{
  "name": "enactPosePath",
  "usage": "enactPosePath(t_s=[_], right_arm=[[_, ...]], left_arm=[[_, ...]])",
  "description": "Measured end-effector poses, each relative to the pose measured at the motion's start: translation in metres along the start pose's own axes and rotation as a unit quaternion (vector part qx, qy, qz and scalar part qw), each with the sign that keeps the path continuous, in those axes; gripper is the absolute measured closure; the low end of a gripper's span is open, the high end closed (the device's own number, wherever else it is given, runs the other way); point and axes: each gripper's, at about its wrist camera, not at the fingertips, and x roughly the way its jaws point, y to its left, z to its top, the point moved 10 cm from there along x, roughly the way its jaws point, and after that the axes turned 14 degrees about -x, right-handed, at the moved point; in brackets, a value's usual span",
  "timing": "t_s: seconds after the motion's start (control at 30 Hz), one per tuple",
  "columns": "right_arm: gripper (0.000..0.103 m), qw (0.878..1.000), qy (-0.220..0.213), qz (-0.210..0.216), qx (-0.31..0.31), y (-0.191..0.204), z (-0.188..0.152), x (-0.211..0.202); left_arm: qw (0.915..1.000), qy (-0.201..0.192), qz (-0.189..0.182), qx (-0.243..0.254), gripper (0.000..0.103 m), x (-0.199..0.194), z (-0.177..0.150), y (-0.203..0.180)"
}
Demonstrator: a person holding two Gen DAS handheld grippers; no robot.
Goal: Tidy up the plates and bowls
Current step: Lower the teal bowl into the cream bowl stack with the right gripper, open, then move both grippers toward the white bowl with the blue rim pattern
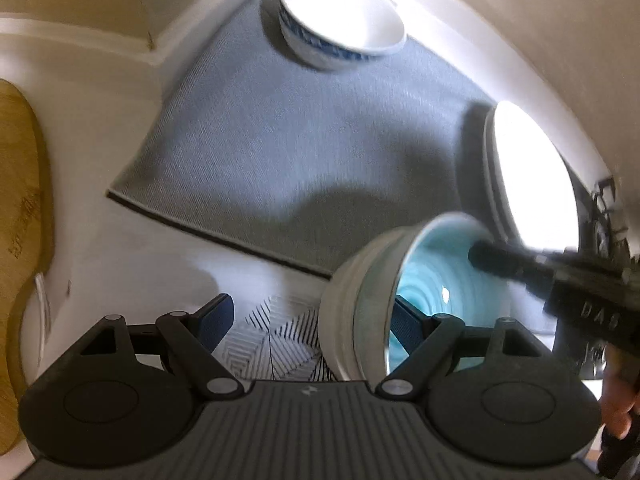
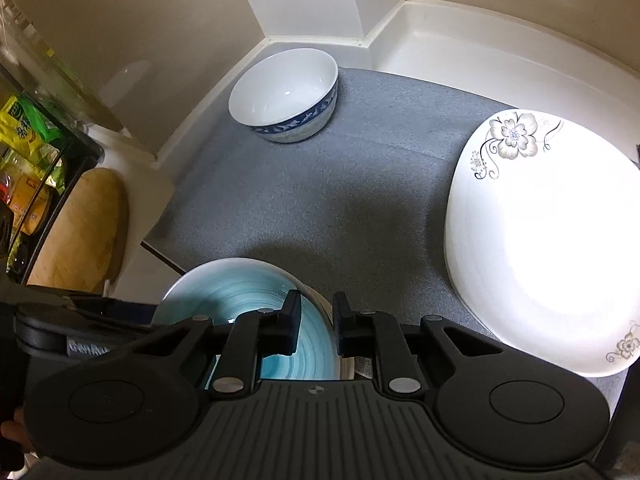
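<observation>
Left wrist: right hand-held gripper (image 1: 486, 258) pinches the tipped turquoise bowl's (image 1: 436, 280) rim, opening rightward.

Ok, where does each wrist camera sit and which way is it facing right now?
Right wrist: rides the right tongs, facing steeply down at the grey mat; its fingers pinch the rim of the teal bowl.
Left wrist: rides the left tongs, open, also facing down; the right tongs and a hand show at its right edge.
Shared: grey mat, teal bowl, blue-patterned bowl, floral white plate.
</observation>
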Motion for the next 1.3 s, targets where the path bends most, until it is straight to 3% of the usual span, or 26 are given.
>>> enactPosePath(t_s=[0.2, 0.4, 0.63, 0.87, 0.93, 1.03, 1.13, 1.3], right_arm=[[0.082, 1.0, -0.003, 0.002, 0.001, 0.002, 0.004, 0.005], [0.084, 1.0, 0.021, -0.004, 0.005, 0.0, 0.001, 0.009], [0.084, 1.0, 0.027, 0.002, 0.012, 0.0, -0.005, 0.004], [0.08, 1.0, 0.003, 0.01, 0.022, 0.0, 0.002, -0.01], [0.068, 0.999, -0.01, 0.013, 0.028, -0.002, 0.008, -0.016], [0.059, 0.999, -0.037, 0.013, 0.035, -0.007, 0.022, -0.025], [0.052, 0.997, -0.065, 0.006, 0.047, -0.016, 0.038, -0.03], [0.051, 0.993, -0.093, -0.01, 0.066, -0.036, 0.063, -0.023]], left_arm=[[0.9999, 0.001, -0.011, -0.013, 0.015, 0.001, 0.019, -0.003], [0.9994, 0.021, -0.01, -0.024, 0.01, 0.015, 0.017, 0.0], [0.9997, 0.014, -0.004, -0.022, 0.006, 0.018, 0.017, 0.005], [0.9995, -0.019, -0.023, -0.004, 0.006, -0.004, 0.019, -0.005], [0.9988, -0.037, -0.032, -0.004, 0.004, -0.013, 0.023, -0.01], [0.9966, -0.067, -0.047, -0.01, 0.001, -0.025, 0.033, -0.016], [0.9939, -0.092, -0.052, -0.031, 0.001, -0.033, 0.046, -0.018], [0.9847, -0.127, -0.053, -0.107, 0.001, -0.03, 0.074, -0.018]])
